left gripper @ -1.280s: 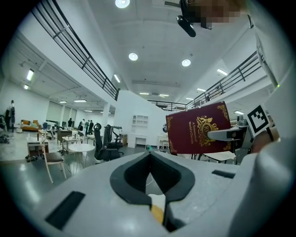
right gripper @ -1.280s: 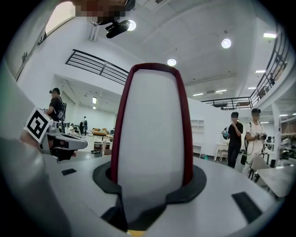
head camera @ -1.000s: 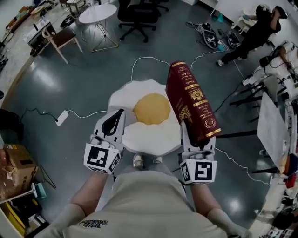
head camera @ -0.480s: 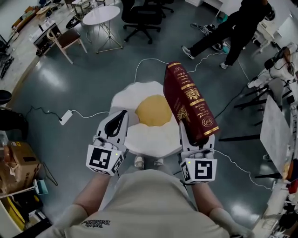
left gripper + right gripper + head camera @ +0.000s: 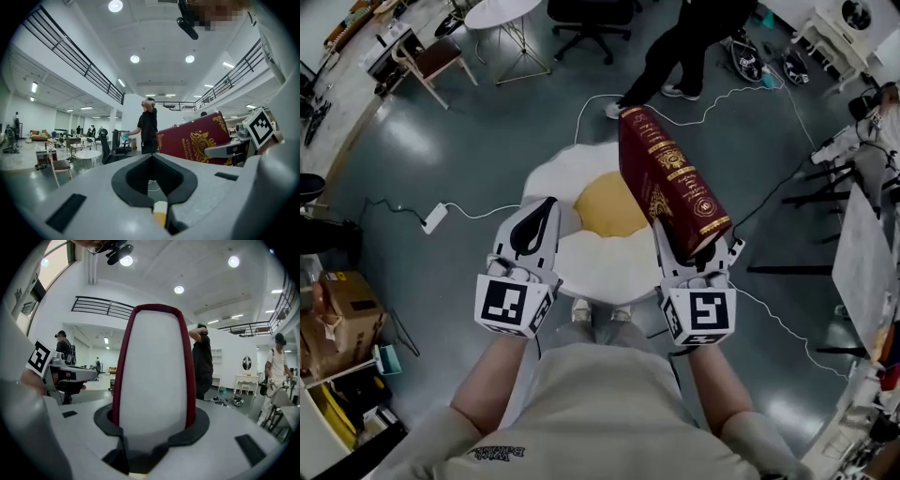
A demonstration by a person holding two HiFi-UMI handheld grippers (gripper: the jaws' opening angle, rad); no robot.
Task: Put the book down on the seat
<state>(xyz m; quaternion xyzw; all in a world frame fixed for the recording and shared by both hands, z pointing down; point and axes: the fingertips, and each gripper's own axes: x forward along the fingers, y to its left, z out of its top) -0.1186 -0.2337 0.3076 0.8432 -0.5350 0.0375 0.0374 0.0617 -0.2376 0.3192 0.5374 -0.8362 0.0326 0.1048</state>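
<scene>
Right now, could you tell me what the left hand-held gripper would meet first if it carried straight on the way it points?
Nothing close: the left hand-held gripper points over the seat, left of the book. Farther along stands a person in black, though depth is unclear.

This is a big open-plan hall used as a work and test space (half office, half lab). In the left gripper view a railed gallery (image 5: 70, 51) runs along the upper left, under a high white ceiling with round recessed lights (image 5: 135, 59). The head view shows a polished grey floor (image 5: 441, 150) crossed by loose white cables (image 5: 733, 92). A round table (image 5: 502, 11) and an office chair (image 5: 581, 11) stand along its top edge, cardboard boxes (image 5: 337, 314) at lower left, and a novelty egg-shaped seat (image 5: 548, 187) at centre. A person (image 5: 204, 362) stands mid-frame in the right gripper view.
</scene>
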